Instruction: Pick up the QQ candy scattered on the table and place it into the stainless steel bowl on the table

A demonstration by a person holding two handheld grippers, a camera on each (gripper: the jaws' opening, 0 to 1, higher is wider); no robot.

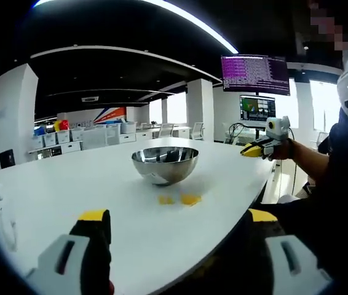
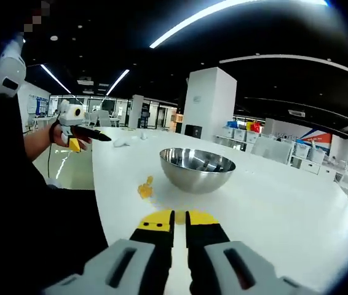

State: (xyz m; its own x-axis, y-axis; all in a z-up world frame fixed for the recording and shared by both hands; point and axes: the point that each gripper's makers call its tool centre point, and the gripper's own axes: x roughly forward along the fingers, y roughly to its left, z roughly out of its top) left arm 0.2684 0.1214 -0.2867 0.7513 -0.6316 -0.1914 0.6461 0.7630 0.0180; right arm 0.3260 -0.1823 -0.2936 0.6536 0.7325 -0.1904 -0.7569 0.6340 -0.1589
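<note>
We observe yellow candies lying just beside the steel bowl. Our left hand-held gripper stands wide; right hand-held gripper nearly closed. We advise a low, square approach.

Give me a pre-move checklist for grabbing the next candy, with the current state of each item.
1. Candies located: ok. Yellow candies lie on the white table just in front of the stainless steel bowl.
2. Bowl upright and reachable: ok, it stands open side up.
3. Left gripper ready to grasp: ok, jaws stand wide apart and hold nothing.
4. Right gripper ready to grasp: not ok, jaws are closed together.
5. Right gripper carrying a candy: cannot tell, nothing shows between the tips.
6. Path to candies: ok, bare tabletop lies between the left gripper and them.
</note>
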